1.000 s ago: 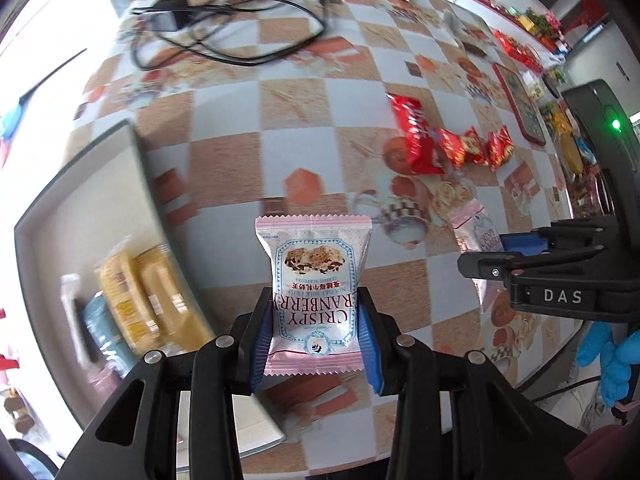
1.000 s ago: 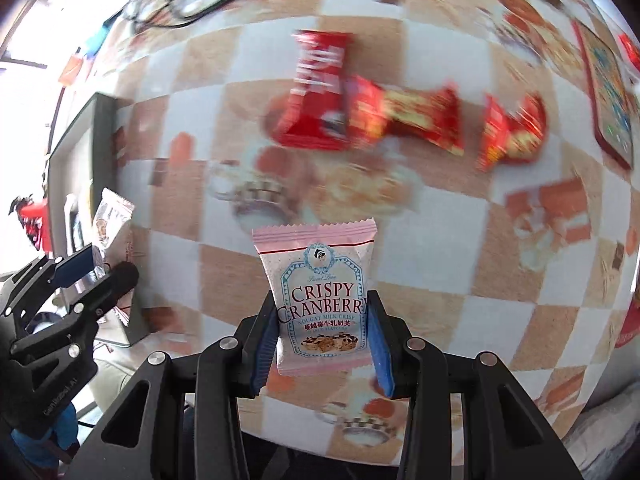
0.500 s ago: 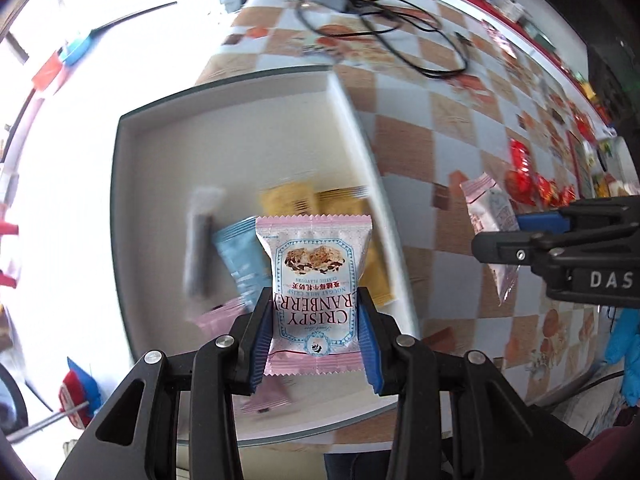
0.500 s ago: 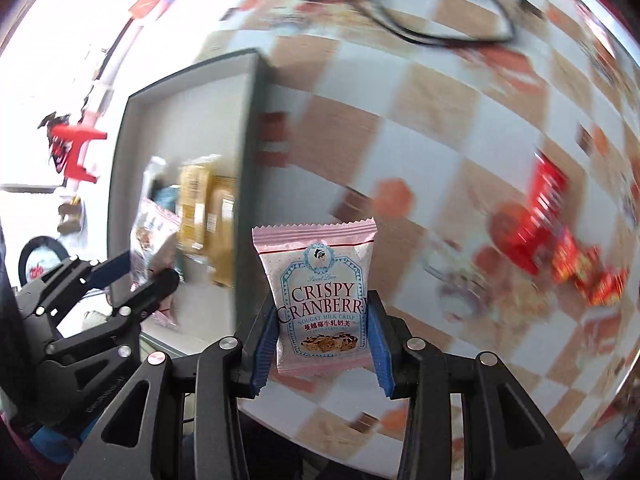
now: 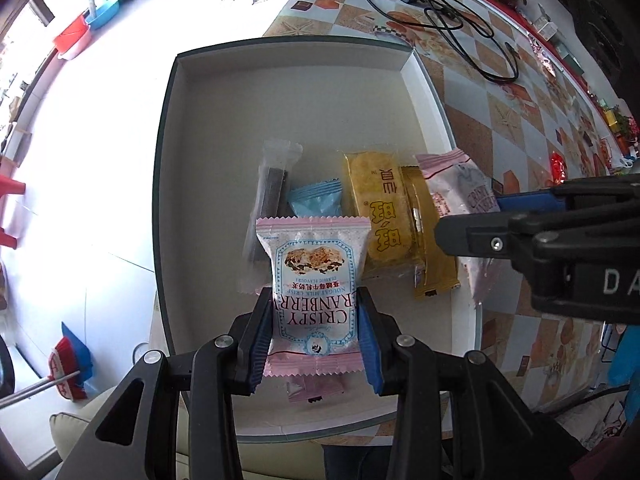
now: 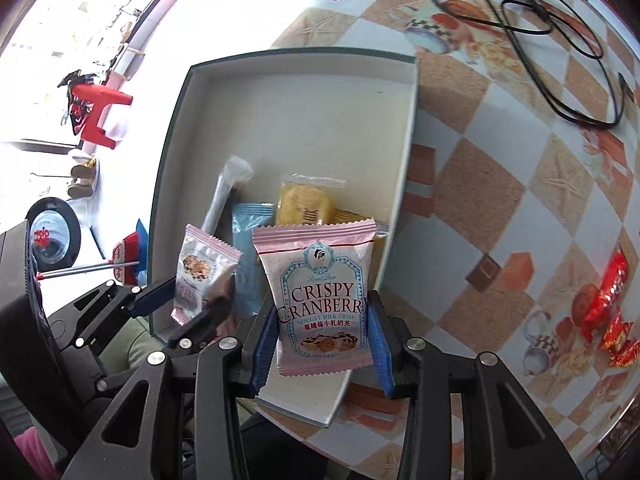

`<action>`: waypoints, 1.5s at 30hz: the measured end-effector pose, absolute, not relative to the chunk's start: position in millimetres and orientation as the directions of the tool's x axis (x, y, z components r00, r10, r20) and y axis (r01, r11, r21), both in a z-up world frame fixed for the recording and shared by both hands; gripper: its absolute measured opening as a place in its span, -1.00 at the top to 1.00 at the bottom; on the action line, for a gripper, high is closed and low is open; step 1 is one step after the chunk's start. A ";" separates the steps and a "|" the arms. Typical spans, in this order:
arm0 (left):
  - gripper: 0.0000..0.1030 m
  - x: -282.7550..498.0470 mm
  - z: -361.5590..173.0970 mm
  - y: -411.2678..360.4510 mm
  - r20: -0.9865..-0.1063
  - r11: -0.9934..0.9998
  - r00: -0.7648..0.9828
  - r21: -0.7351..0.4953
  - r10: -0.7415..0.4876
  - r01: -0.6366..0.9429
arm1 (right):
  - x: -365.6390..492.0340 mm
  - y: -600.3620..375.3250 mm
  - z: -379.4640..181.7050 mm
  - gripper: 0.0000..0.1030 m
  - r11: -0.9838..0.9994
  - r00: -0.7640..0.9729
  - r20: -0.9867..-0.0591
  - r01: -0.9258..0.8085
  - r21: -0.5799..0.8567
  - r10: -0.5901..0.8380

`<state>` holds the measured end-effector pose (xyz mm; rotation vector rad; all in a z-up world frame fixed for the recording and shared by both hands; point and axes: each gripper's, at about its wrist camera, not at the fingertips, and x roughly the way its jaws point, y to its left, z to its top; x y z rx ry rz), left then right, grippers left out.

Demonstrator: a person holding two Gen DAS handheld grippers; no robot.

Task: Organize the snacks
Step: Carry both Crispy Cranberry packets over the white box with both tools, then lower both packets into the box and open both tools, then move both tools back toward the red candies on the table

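My left gripper (image 5: pixel 316 336) is shut on a pink Crispy Cranberry packet (image 5: pixel 314 284) and hangs over the near part of a shallow white box (image 5: pixel 288 92) with a dark rim. My right gripper (image 6: pixel 322 338) is shut on a second pink Crispy Cranberry packet (image 6: pixel 322 296) above the box's right wall (image 6: pixel 400 200). Inside the box lie two yellow packets (image 5: pixel 380 208), a light blue packet (image 5: pixel 316 200), a clear-wrapped dark bar (image 5: pixel 272 196) and a small pink packet (image 5: pixel 316 390). Each view shows the other gripper with its packet, the right gripper's (image 5: pixel 460 196) and the left gripper's (image 6: pixel 202 270).
The box sits at the corner of a checkered orange-and-white table (image 6: pixel 500 184). Black cables and a charger (image 6: pixel 540 20) lie at the far side. Several red snack packets (image 6: pixel 608 308) lie on the table to the right. Beyond the table's left edge are floor, a red stool (image 6: pixel 96 114) and a broom.
Both grippers have carried their pink packets leftward from over the open table and the red snacks to over the white box. The grips have not changed.
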<state>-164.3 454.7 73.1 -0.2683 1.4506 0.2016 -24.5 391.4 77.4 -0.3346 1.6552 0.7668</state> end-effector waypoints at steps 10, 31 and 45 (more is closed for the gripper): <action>-0.56 -161.2 77.3 440.5 -0.995 0.971 0.096 0.006 0.030 -0.239 | -33.4 400.6 70.7 -0.58 0.746 -0.257 -0.951 -0.597 0.296 0.172; -0.56 -117.0 89.9 376.7 -0.997 0.993 0.053 0.056 0.062 -0.106 | -11.2 234.1 31.2 -0.99 0.946 -0.266 -0.960 -0.280 0.162 0.085; -0.57 -64.4 90.6 293.1 -0.998 0.997 0.044 0.048 0.045 0.062 | -18.7 90.1 3.7 -0.99 0.986 -0.325 -0.932 0.067 0.150 0.163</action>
